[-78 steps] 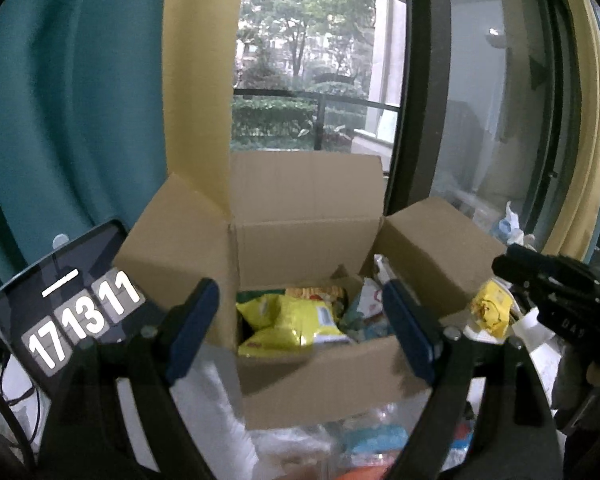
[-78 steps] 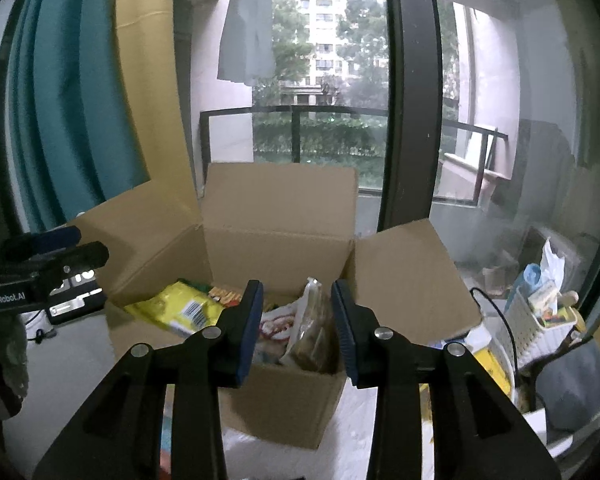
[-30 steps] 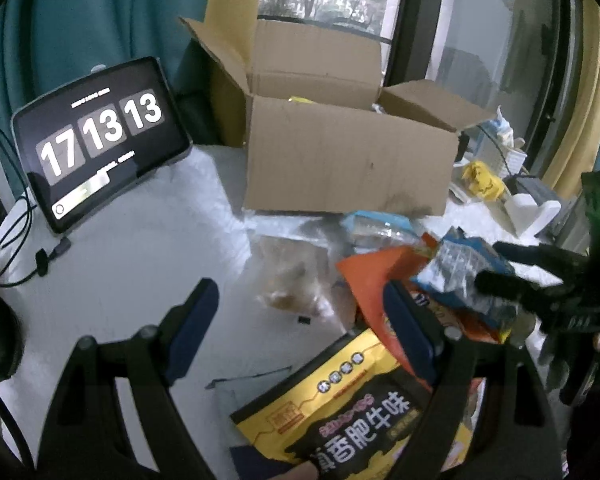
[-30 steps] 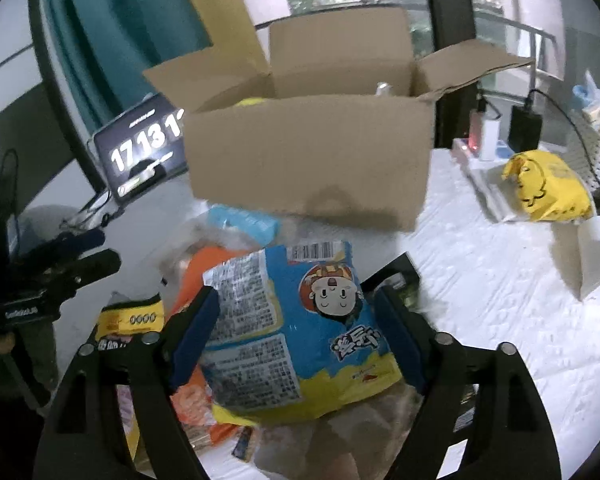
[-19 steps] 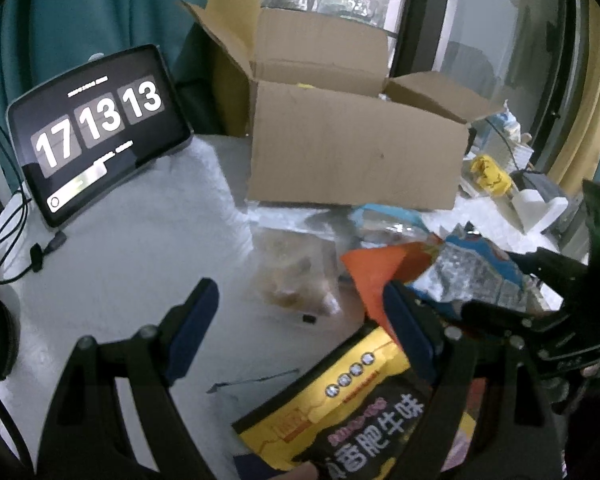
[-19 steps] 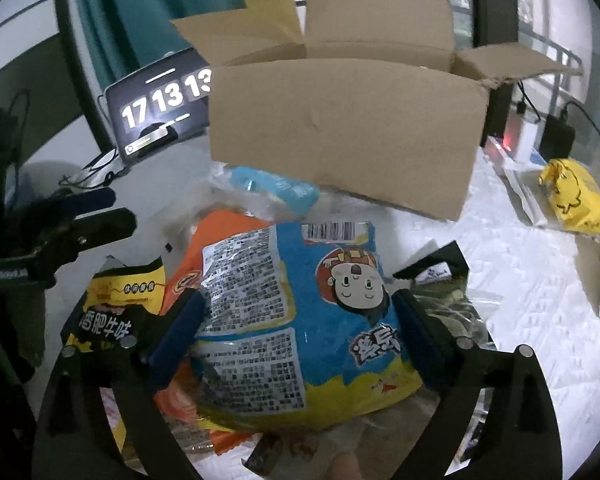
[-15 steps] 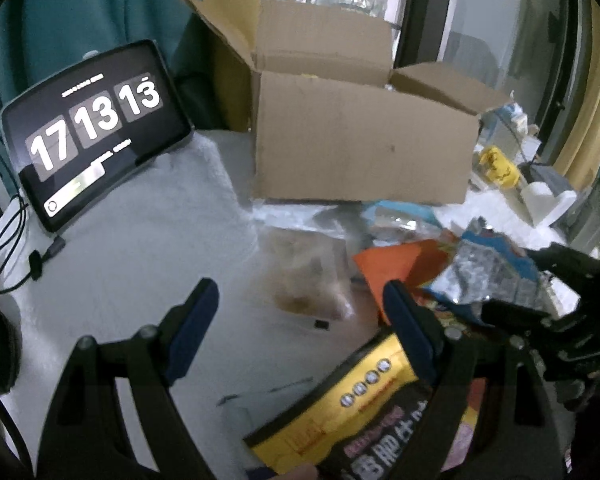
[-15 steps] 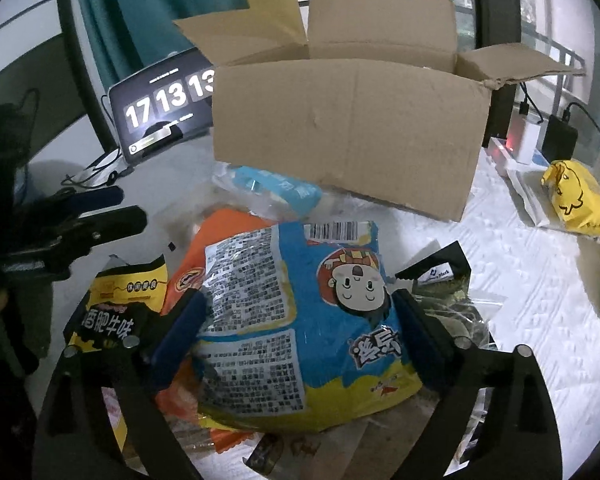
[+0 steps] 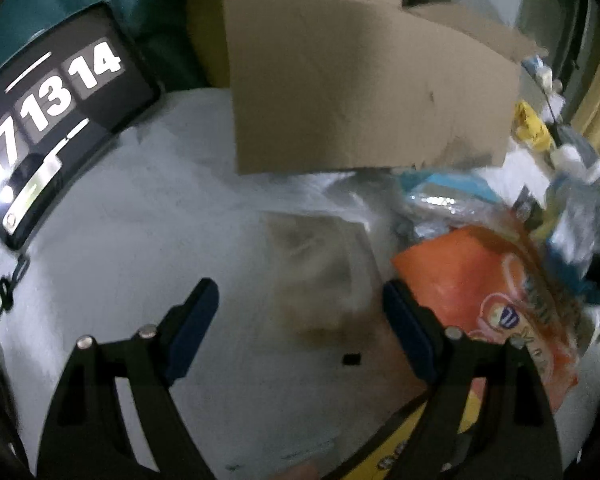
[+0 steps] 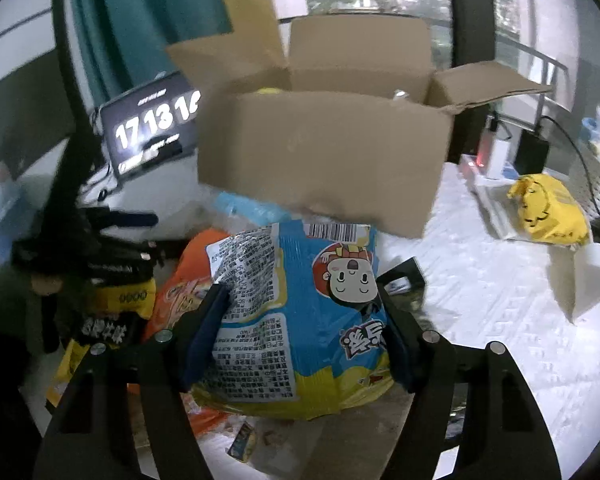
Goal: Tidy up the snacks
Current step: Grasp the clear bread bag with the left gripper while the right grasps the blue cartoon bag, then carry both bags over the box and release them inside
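1. White tabletop (image 10: 500, 300) carries our loose snacks in front of the cardboard box (image 10: 324, 160).
2. Our right gripper (image 10: 300, 336) has just been closing and now squeezes the blue snack bag (image 10: 300, 320) between both pads.
3. Our left gripper (image 9: 300, 320) hangs spread and empty over a clear pouch (image 9: 320, 264).
4. We judge lifting well above the box's near wall best; open room lies rightward.

place: home room — curtain (image 10: 140, 20) | balcony railing (image 10: 540, 60) | cardboard box (image 10: 320, 152) — snack bags
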The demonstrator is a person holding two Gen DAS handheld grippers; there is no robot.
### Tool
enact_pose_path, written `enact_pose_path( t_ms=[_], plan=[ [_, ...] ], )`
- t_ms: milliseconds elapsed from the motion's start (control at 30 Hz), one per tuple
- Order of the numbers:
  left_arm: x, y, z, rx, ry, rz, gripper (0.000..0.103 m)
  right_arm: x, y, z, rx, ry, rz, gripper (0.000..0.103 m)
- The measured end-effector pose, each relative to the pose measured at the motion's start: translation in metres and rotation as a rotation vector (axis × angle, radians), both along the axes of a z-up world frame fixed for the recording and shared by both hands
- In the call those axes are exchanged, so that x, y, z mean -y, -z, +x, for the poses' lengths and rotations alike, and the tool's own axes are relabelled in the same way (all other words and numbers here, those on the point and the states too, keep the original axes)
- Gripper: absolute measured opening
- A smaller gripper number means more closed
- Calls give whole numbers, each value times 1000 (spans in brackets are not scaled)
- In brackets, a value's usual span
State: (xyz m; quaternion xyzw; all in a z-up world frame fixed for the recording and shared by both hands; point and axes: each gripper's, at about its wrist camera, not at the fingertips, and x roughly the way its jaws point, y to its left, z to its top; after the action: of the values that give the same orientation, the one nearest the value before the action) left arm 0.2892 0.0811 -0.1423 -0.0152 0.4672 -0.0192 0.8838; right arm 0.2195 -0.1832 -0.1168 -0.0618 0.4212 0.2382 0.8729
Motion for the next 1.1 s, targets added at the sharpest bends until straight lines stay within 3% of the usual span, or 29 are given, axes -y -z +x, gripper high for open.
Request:
enact_pose_path(
  t_ms=[167, 233, 333, 633, 1100],
  plan=[
    [7, 5, 11, -27, 46, 25, 84, 9, -11, 4, 19, 30, 16, 74],
    [9, 1, 9, -1, 69, 21, 59, 11, -15, 5, 26, 41, 14, 74],
    [11, 0, 5, 11, 78, 22, 49, 11, -24, 3, 43, 44, 11, 74],
    [0, -20, -24, 72, 67, -17, 46, 8, -46, 0, 91, 48, -2, 74],
    [-27, -84, -60, 238, 33, -22, 46, -14, -73, 0, 152, 33, -9, 74]
  ],
)
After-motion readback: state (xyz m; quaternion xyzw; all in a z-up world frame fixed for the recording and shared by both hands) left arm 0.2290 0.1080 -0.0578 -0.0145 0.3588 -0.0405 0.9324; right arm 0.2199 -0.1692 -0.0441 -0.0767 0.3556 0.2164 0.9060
